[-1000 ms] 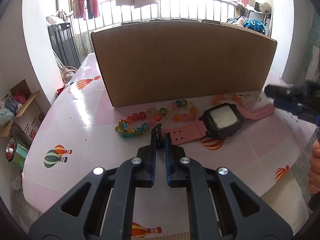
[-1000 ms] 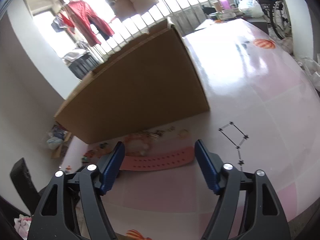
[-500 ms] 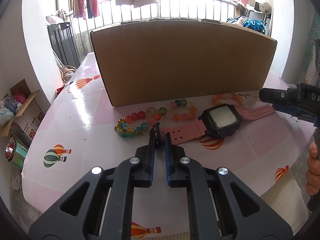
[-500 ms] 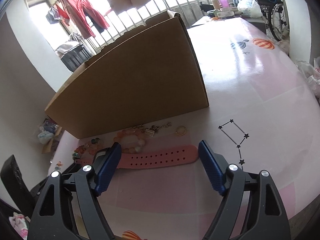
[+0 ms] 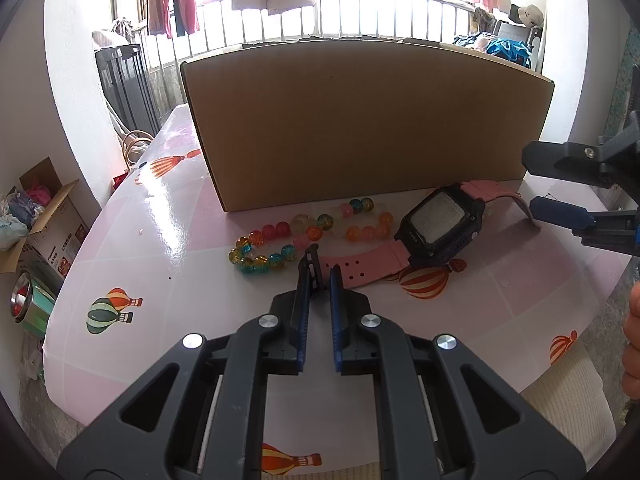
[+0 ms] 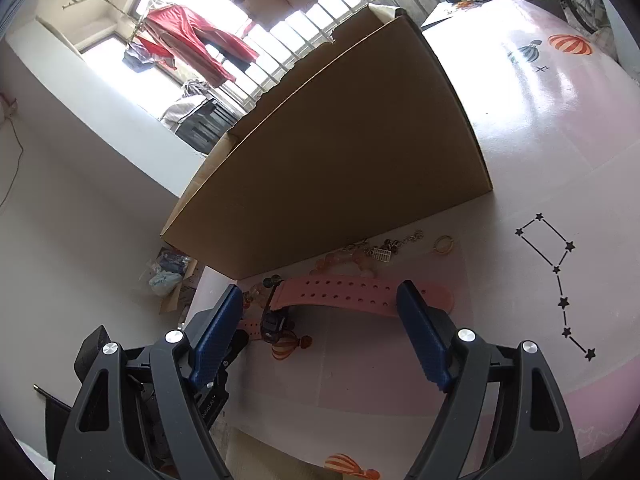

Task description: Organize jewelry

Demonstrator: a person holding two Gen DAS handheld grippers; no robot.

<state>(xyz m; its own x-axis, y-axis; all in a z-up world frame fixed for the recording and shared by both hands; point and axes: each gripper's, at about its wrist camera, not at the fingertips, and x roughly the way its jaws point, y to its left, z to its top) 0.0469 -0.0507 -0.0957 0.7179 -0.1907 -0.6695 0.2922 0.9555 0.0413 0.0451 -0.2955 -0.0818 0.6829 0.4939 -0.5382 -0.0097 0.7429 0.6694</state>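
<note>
Since the earlier frames our watch point(image 5: 440, 224) had tilted, its far pink strap point(image 6: 360, 292) lifted off the table point(image 5: 160, 240) and its face swung nearer the cardboard box point(image 5: 360, 120). We judged the job barely begun: nothing we could see had gone into the box, though its inside was hidden from us. Our left gripper point(image 5: 318, 268) had its jaws clamped on the near strap's end. Our right gripper point(image 6: 320, 308) had just been opening, its jaws wide apart and closed on nothing, the far strap lying just ahead between them. The coloured bead bracelet point(image 5: 304, 236), the pale peach bracelet point(image 6: 344, 260), the chain point(image 6: 400, 242) and the small ring point(image 6: 444, 245) all lay loose beside the box wall, unsorted
</note>
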